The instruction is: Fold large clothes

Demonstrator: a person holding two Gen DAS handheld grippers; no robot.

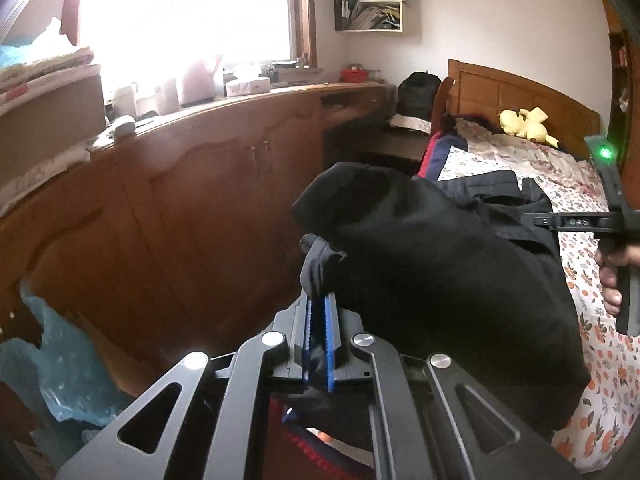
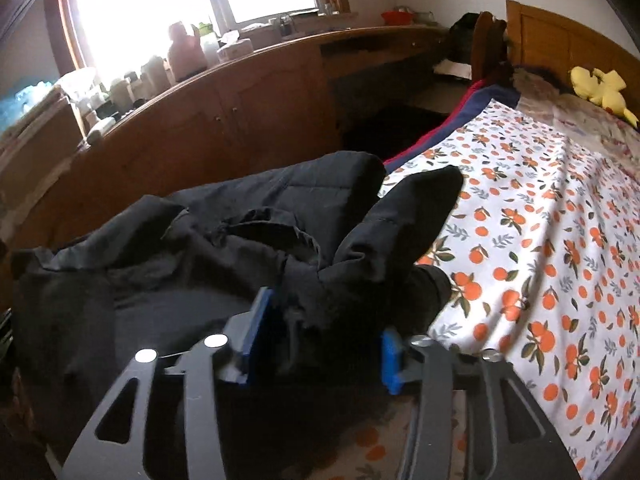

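Holding: the left gripper (image 1: pixel 320 304) pinches an edge of the black padded jacket (image 1: pixel 440 256), lifted at frame centre.
Right gripper (image 2: pixel 320 332): spread around bunched cloth, not closed.
Jacket place: on the orange-print bedsheet (image 2: pixel 540 240).
Next: probably close right, then spread flat.

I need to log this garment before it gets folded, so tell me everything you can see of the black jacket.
The black jacket is a matte, padded-looking garment with stitched quilt lines on one panel. It lies crumpled, not yet folded, at the near edge of the orange-print bedsheet. One sleeve sticks up and away across the sheet. The left claw is shut on a bunched edge, lifting that part. The right claw is open, its blue pads either side of a fold.
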